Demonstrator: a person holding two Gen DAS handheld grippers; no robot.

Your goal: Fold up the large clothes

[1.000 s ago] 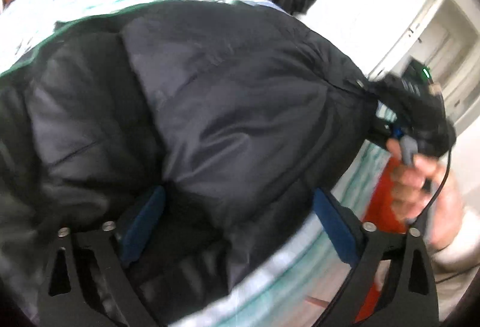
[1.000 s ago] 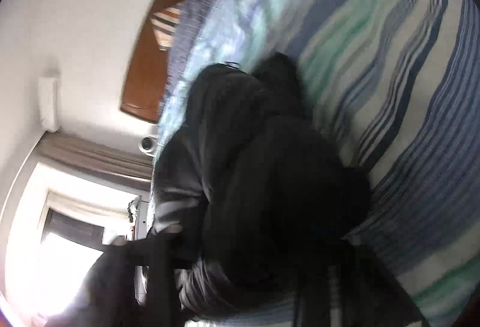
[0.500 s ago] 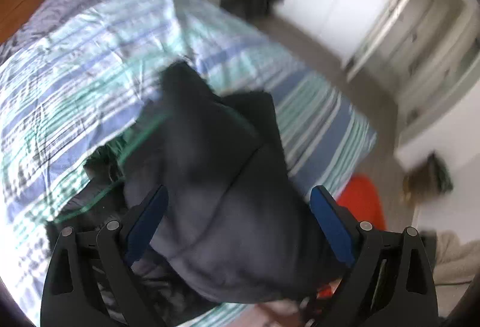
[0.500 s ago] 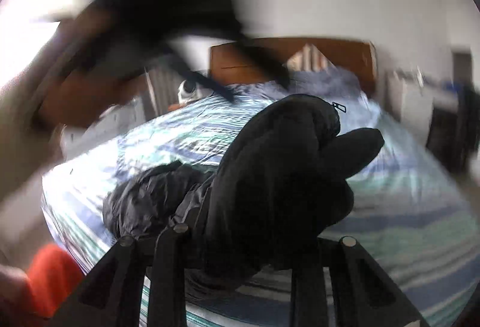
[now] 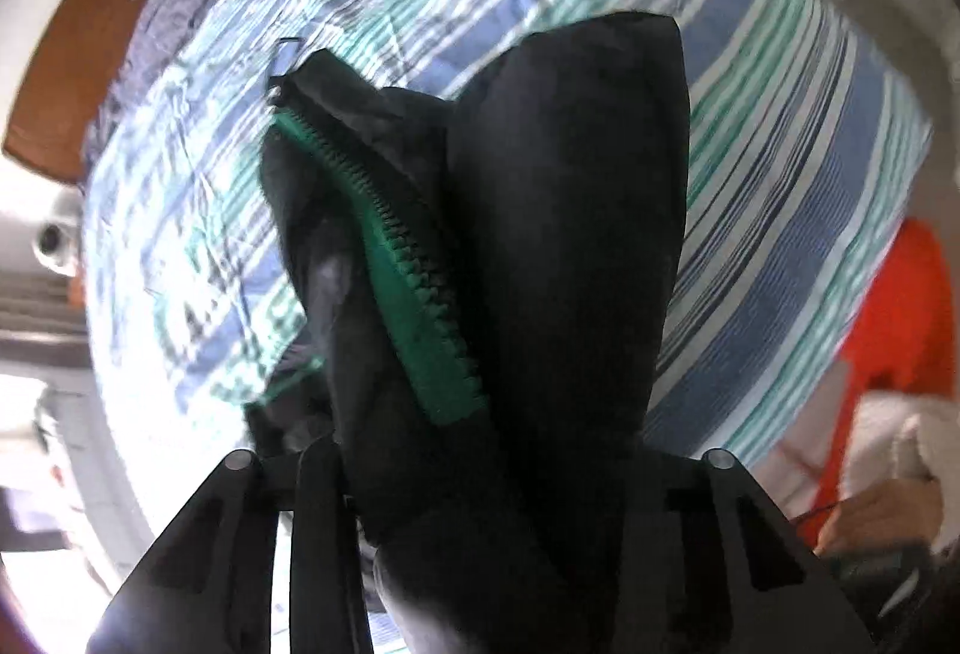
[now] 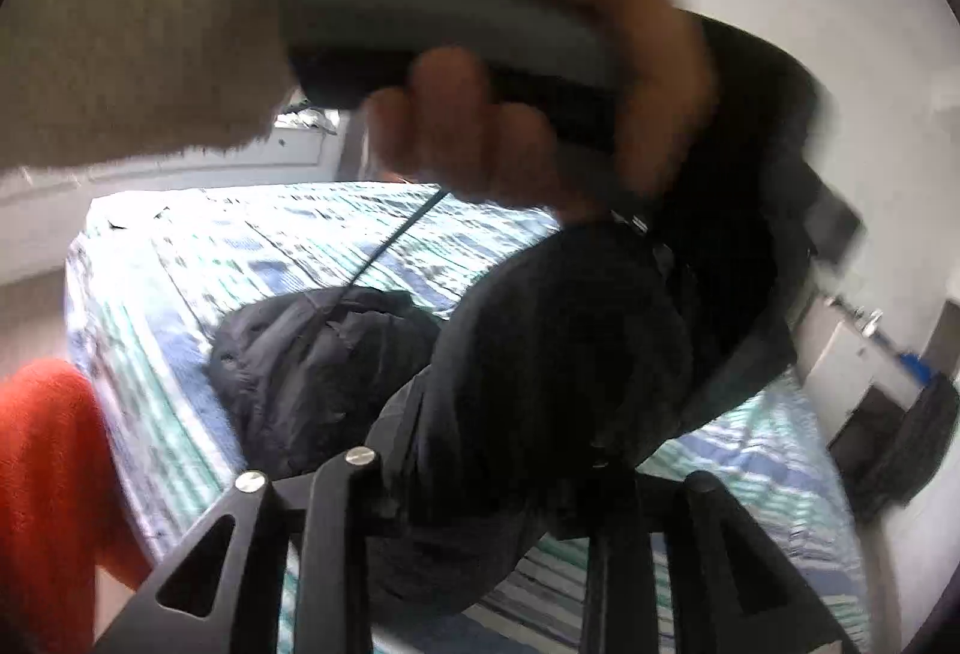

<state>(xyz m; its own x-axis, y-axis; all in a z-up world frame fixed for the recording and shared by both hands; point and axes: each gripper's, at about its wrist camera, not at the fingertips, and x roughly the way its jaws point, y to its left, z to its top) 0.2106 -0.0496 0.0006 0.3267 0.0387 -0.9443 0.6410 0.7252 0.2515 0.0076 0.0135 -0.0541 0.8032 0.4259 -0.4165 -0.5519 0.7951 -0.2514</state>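
A black puffer jacket (image 5: 570, 210) with a green zipper (image 5: 414, 282) hangs in a thick bundle above the striped bed (image 5: 780, 174). My left gripper (image 5: 486, 462) points steeply down, its jaws closing on that bundle, which fills the gap and hides the pads. In the right wrist view another fold of the jacket (image 6: 540, 354) is bunched between the fingers of my right gripper (image 6: 486, 468), whose jaws are opening. The rest of the jacket (image 6: 312, 354) lies crumpled on the bed. A hand (image 6: 510, 126) holding the left gripper's handle crosses the top of this view.
A wooden headboard (image 5: 54, 72) stands at the bed's far end. The person's orange clothing (image 6: 42, 474) is at the bed's near side. A white cabinet (image 6: 858, 354) and a dark bag (image 6: 918, 438) stand past the bed to the right.
The left jaws went from wide apart to narrow around the jacket, which has risen off the bed. The right view rolled upright, and the other hand now crosses its top.
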